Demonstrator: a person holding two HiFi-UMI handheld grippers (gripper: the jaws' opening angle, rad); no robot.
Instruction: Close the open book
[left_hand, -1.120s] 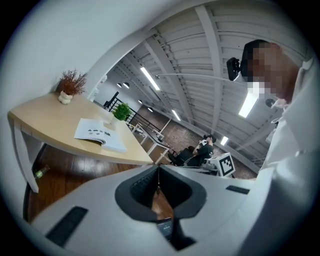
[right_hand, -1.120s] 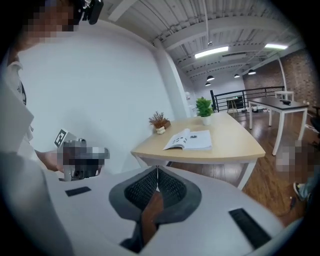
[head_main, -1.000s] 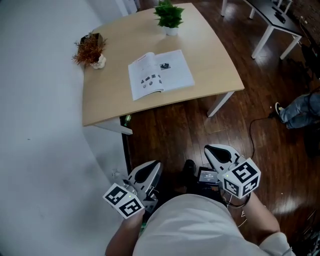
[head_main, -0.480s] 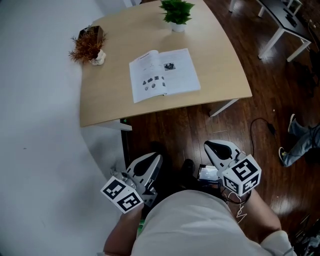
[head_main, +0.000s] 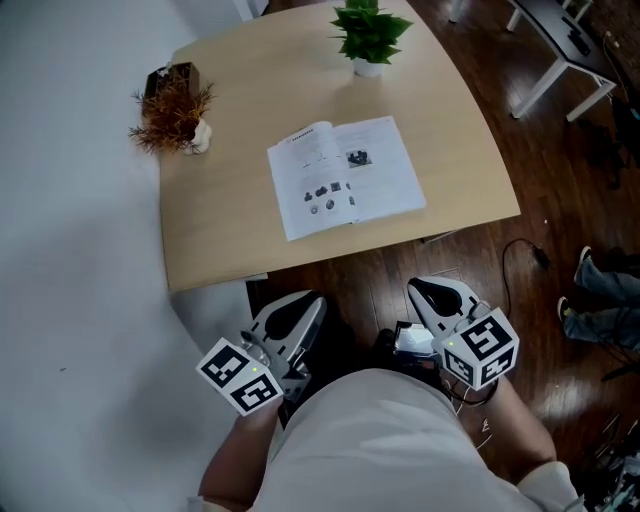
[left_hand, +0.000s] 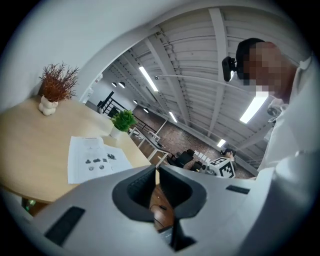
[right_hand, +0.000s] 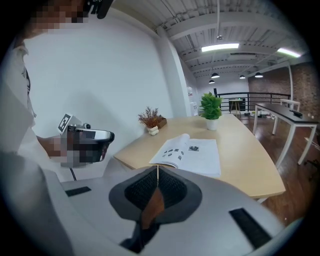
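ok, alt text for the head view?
An open book lies on a wooden table, a green potted plant and a dried reddish plant farther back. Over dark floor, the left gripper and right gripper are shut, empty, short of the table.

Wood floor (head_main: 380, 275), white wall (head_main: 70, 250), perhaps brick (right_hand: 305, 85) beyond.

book (head_main: 346, 175) print illegible, plant (head_main: 372, 28) top cropped

You stand in a loft-style office: a pale wooden desk on white legs (head_main: 220, 230), dark plank floor (head_main: 560, 180), white ribbed ceiling with strip lights (right_hand: 240, 30), red brick wall (right_hand: 305, 82), black-topped desks (right_hand: 282, 111) beyond.
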